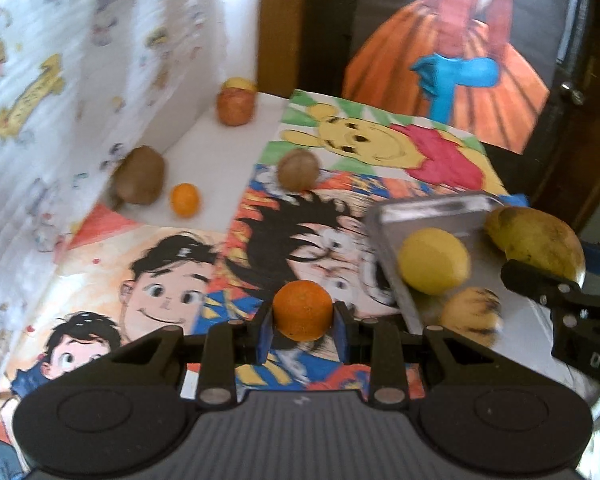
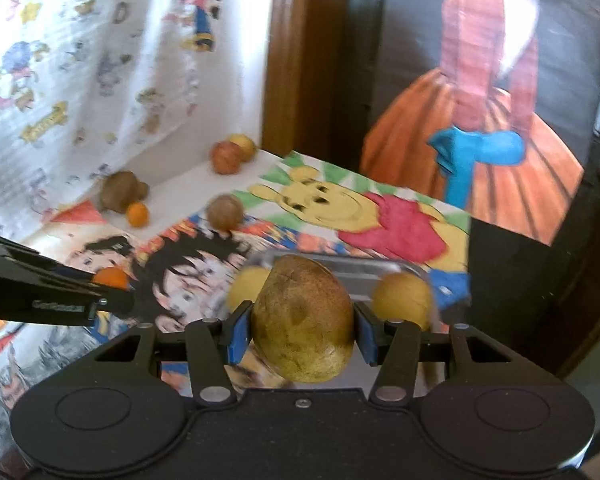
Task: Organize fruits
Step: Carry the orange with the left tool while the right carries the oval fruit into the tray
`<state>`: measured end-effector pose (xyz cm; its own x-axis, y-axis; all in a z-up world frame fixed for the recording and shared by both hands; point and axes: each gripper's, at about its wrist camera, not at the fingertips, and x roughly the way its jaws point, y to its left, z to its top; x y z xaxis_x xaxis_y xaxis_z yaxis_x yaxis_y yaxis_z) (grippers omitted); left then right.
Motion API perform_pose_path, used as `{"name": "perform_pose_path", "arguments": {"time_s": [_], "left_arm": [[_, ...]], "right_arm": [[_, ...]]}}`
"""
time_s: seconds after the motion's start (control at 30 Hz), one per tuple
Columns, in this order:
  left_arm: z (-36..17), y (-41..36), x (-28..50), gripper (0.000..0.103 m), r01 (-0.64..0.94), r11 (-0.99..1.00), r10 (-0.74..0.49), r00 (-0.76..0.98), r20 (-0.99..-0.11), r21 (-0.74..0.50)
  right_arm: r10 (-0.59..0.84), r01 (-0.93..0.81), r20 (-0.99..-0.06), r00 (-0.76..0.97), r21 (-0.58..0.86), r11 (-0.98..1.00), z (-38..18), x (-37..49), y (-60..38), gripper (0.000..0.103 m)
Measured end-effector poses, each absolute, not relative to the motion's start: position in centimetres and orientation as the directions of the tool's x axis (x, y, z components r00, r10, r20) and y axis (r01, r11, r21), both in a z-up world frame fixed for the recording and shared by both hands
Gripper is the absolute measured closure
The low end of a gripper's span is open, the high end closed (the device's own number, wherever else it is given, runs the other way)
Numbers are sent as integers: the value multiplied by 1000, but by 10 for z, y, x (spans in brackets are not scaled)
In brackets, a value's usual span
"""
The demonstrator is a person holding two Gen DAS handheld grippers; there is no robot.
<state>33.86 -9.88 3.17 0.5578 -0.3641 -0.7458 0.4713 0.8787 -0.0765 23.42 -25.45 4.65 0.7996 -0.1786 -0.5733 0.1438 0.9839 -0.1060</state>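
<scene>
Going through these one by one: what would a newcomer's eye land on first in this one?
Probably the two loaded grippers: the left gripper is shut on a small orange fruit, and the right gripper clamps a big yellow-brown fruit, both above the cartoon-print table cover. Next, the metal tray on the right, with a yellow fruit in it.

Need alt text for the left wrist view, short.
The left gripper is shut on a small orange fruit above a cartoon-print table cover. To the right, a metal tray holds a yellow lemon-like fruit, and the right gripper holds a brownish-yellow fruit beside it. More fruits lie farther back.
</scene>
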Motion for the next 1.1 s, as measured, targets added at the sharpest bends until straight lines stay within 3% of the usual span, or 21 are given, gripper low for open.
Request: {"name": "perform_pose_path", "arguments": {"time_s": [0.57,1.1], "left_arm": [[18,-143,290,69,642,753,-515,439,-736,-144],[3,-173,278,69,685,720,-505,410,-760,-109]], "right_arm": [[-238,257,-651,721,-68,964,15,215,-305,49],[-180,195,-683,708,-55,979,2,228,-320,49]]}}
